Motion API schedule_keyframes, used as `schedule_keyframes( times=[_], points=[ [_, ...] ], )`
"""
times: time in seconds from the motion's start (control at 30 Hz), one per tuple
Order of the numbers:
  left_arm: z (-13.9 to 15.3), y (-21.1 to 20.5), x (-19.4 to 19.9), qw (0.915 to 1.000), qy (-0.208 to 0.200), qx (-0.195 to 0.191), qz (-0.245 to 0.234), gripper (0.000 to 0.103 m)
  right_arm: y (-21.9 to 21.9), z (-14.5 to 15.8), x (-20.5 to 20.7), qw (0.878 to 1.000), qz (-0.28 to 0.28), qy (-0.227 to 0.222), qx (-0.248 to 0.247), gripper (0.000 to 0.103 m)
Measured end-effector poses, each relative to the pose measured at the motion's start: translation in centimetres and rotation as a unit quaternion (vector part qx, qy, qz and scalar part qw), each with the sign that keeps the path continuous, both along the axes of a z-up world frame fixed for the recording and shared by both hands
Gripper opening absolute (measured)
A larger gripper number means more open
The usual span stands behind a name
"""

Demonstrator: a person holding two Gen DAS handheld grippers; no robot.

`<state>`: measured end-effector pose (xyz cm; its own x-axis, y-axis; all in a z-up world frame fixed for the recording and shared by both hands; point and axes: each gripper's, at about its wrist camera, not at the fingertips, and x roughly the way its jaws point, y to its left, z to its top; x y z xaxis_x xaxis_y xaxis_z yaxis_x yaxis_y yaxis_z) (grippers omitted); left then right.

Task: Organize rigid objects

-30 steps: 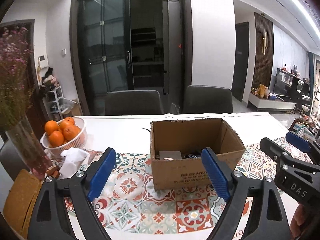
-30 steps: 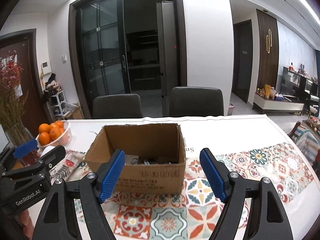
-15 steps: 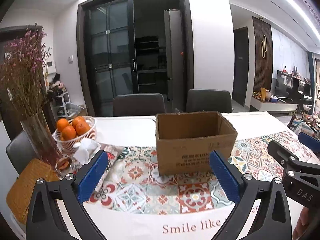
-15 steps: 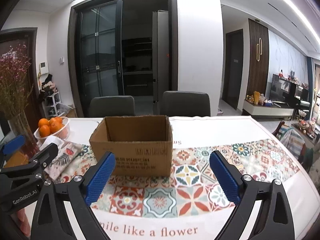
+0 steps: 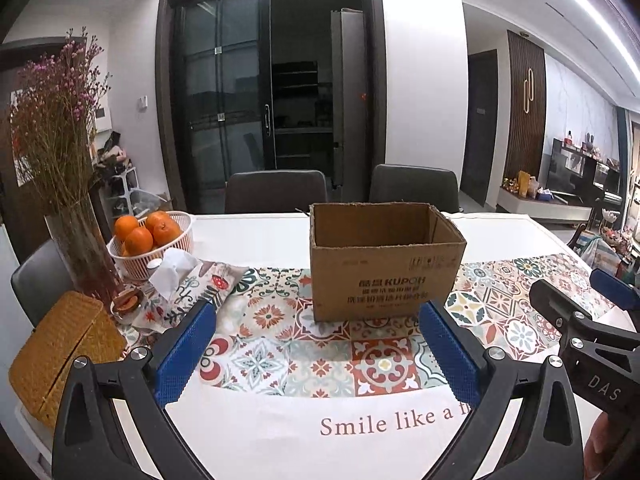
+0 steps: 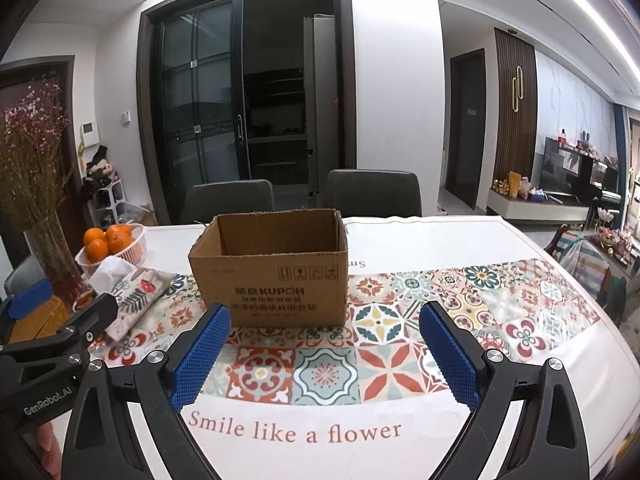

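1. Blue-padded left hand-held gripper (image 5: 316,354) has just been opening; its jaws stand spread, nothing between them.
2. Right hand-held gripper (image 6: 324,354) likewise, empty.
3. Cardboard box (image 6: 272,280) sits mid-frame on the bench (image 6: 440,420), beyond both.

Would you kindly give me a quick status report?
Left gripper and right gripper open, empty. Cardboard box upright on tablecloth, untouched. Nothing in the way.

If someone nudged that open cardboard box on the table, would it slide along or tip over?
The cardboard box would probably slide: it sits low and wide on the flat patterned tablecloth. Its thin walls would likely flex under a squeeze. Its inside is hidden from here, so its weight is uncertain.
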<state>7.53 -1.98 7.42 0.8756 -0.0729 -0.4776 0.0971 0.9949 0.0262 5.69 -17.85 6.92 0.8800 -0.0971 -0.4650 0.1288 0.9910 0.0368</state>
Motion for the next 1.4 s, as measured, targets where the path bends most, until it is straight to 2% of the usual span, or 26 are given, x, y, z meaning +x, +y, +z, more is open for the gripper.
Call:
schedule_keyframes(
  times=[1.4],
  points=[
    [-0.71, 0.05, -0.03, 1.0000, 0.005, 0.005, 0.004, 0.103, 0.43, -0.47, -0.55, 1.000, 0.002, 0.002, 0.001, 0.096]
  ],
)
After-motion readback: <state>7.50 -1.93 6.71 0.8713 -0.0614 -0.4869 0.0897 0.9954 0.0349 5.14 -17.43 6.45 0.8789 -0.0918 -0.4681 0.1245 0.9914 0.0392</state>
